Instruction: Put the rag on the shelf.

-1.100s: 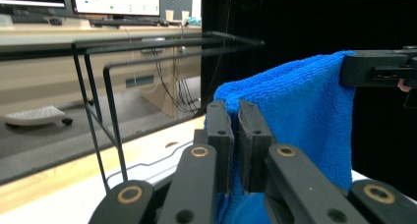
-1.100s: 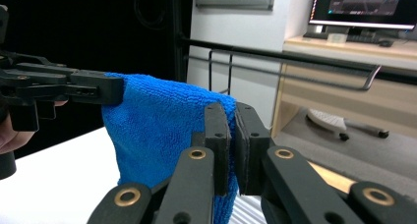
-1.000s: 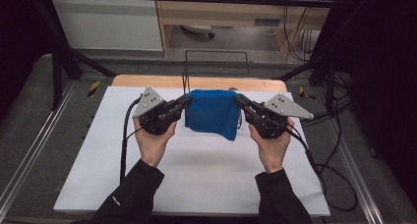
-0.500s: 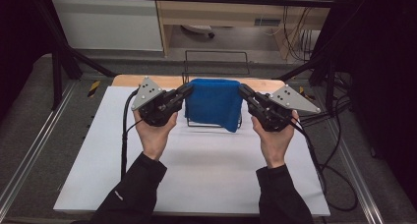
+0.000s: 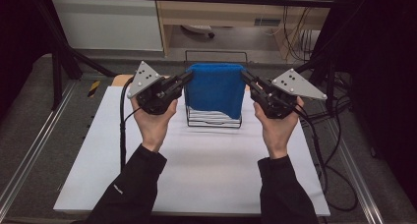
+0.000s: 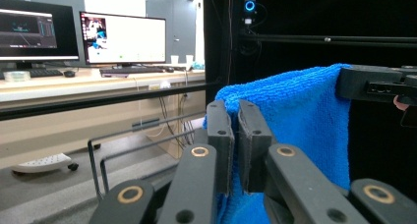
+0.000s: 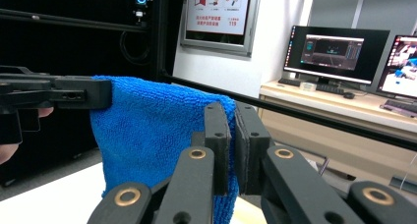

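While each gripper pinches a top corner, the blue towel (image 5: 215, 89) hangs stretched between them. The left gripper (image 5: 184, 80) holds at nine o'clock and the right gripper (image 5: 244, 76) at three (equally near). The wire rack (image 5: 213, 117) sits at the towel's six o'clock.

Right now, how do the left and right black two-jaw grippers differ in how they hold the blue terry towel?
The left gripper pinches the blue terry towel at its left top corner and points rightward in the high view; the right gripper pinches the right top corner and points leftward. The left grey plate tilts steeply; the right plate lies flatter. Both are shut on the towel, holding it stretched above the wire rack.
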Action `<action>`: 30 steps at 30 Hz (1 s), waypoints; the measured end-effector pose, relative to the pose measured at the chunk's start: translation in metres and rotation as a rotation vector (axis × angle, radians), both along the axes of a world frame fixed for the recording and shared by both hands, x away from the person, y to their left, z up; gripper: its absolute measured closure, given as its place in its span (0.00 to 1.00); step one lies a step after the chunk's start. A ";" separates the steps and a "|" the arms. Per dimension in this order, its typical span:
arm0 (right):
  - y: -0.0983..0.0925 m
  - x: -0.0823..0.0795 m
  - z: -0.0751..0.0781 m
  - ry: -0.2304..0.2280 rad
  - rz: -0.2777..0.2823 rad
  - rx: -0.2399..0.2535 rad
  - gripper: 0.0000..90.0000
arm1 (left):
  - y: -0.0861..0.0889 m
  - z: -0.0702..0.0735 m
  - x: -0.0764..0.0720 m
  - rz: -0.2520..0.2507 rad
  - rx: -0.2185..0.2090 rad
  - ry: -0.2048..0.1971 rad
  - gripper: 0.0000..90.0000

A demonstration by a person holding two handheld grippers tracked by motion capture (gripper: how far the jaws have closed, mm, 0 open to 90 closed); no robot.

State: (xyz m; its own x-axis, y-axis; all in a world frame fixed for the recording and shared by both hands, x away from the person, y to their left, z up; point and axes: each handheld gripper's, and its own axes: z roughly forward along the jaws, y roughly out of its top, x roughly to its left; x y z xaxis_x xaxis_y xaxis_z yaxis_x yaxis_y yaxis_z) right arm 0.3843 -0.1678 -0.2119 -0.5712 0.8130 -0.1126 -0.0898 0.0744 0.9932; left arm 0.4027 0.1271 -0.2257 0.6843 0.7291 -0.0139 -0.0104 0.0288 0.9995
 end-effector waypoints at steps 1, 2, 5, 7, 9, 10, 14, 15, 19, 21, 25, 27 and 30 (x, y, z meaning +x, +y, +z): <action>0.001 0.000 0.002 -0.003 -0.002 -0.001 0.96 | 0.000 0.002 0.000 0.002 -0.002 -0.002 0.95; 0.001 0.001 0.004 -0.008 -0.004 -0.004 0.96 | 0.001 0.007 0.001 0.003 -0.010 -0.009 0.95; 0.002 0.001 0.008 -0.010 -0.007 -0.001 0.96 | 0.001 0.012 0.002 0.003 -0.015 -0.014 0.95; 0.002 0.003 0.012 -0.019 -0.010 -0.005 0.96 | 0.001 0.017 0.003 0.005 -0.021 -0.021 0.95; 0.002 0.005 0.018 -0.023 -0.014 0.003 0.96 | 0.000 0.023 0.005 0.009 -0.020 -0.029 0.95; 0.002 0.006 0.020 -0.026 -0.013 0.006 0.96 | 0.000 0.023 0.005 0.009 -0.020 -0.029 0.95; 0.002 0.010 0.024 -0.029 -0.016 0.010 0.96 | -0.001 0.031 0.009 0.015 -0.035 -0.033 0.95; 0.002 0.012 0.025 -0.029 -0.017 0.011 0.96 | -0.001 0.033 0.010 0.017 -0.030 -0.034 0.95; 0.002 0.019 0.030 -0.032 -0.021 0.024 0.96 | -0.002 0.038 0.015 0.025 -0.036 -0.039 0.95; 0.002 0.020 0.031 -0.035 -0.023 0.026 0.96 | -0.003 0.040 0.017 0.024 -0.031 -0.040 0.95; 0.000 0.025 0.036 -0.039 -0.034 0.036 0.96 | -0.007 0.045 0.022 0.021 -0.036 -0.044 0.95; -0.002 0.029 0.039 -0.039 -0.038 0.043 0.96 | -0.009 0.048 0.025 0.026 -0.023 -0.048 0.95; -0.004 0.035 0.045 -0.040 -0.051 0.042 0.96 | -0.011 0.054 0.030 0.022 -0.025 -0.049 0.95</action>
State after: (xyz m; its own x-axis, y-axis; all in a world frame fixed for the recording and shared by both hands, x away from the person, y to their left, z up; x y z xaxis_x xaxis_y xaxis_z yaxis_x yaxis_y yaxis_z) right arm 0.4196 -0.1714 -0.1667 -0.5247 0.8455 -0.0994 -0.1262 0.0381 0.9913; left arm 0.4324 0.1158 -0.1718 0.6686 0.7436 0.0007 -0.0602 0.0531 0.9968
